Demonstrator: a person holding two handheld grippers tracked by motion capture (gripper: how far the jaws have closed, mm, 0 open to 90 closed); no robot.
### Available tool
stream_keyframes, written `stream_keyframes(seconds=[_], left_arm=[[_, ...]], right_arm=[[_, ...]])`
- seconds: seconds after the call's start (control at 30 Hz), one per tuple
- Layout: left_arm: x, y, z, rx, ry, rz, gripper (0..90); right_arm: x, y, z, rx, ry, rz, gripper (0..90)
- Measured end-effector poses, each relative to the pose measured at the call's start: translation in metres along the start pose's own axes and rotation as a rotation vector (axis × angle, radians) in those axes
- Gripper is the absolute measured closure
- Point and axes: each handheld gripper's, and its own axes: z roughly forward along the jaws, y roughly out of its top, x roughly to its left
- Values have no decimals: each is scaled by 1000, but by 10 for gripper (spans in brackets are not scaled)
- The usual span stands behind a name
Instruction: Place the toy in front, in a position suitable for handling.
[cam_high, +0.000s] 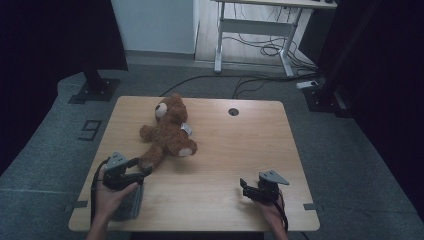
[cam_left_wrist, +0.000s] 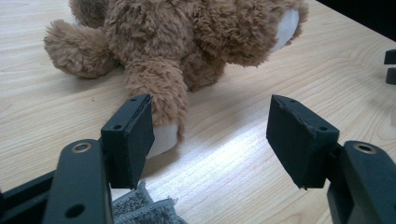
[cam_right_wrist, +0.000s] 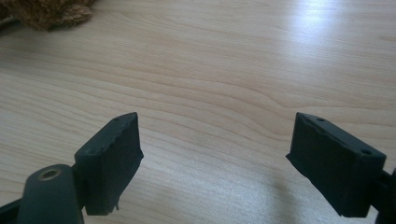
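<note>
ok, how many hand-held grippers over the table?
2. The left hand-held gripper sits at the near-left, open beside the teddy bear's leg; the right hand-held gripper is near-right, open over bare wood.

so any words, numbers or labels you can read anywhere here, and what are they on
"9": a dark figure marked on the grey floor left of the table in the high view; it could equally be a 6 seen from the other side.
The teddy bear carries a small pale tag at its side, too small to read.
Nothing else legible.
</note>
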Motion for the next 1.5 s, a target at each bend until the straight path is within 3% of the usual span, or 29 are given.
stream_keyframes(seconds=[0.27,0.4,0.43,0.5,0.6,0.73,0.87,0.9,1.0,1.17,1.37,1.5], left_arm=[[0,-2,-1,0,-3,0,325],[-4,-3,3,20,1,26,320],[-5,-3,4,25,2,35,320],[-6,-3,4,26,2,35,320],[-4,-2,8,29,5,31,320],[-1,-1,15,45,24,37,316],[2,0,17,43,44,28,310],[4,0,19,45,50,24,306],[10,3,25,60,68,8,301],[19,12,35,66,66,-6,277],[30,17,56,116,56,-36,259],[38,17,64,128,37,-63,260]], right_arm=[[2,0,1,-1,15,4,177],[7,0,2,-9,13,-29,185],[11,0,3,-7,13,-61,185],[11,0,3,-4,17,-63,186],[10,-2,0,-9,40,-31,197],[8,1,-1,-15,43,-30,209],[13,10,1,-41,79,-14,223],[19,16,5,-48,105,-18,223],[25,22,9,-52,125,-30,223],[42,47,19,-109,207,1,217],[79,87,40,-122,260,-68,193],[90,95,43,-124,272,-79,188]])
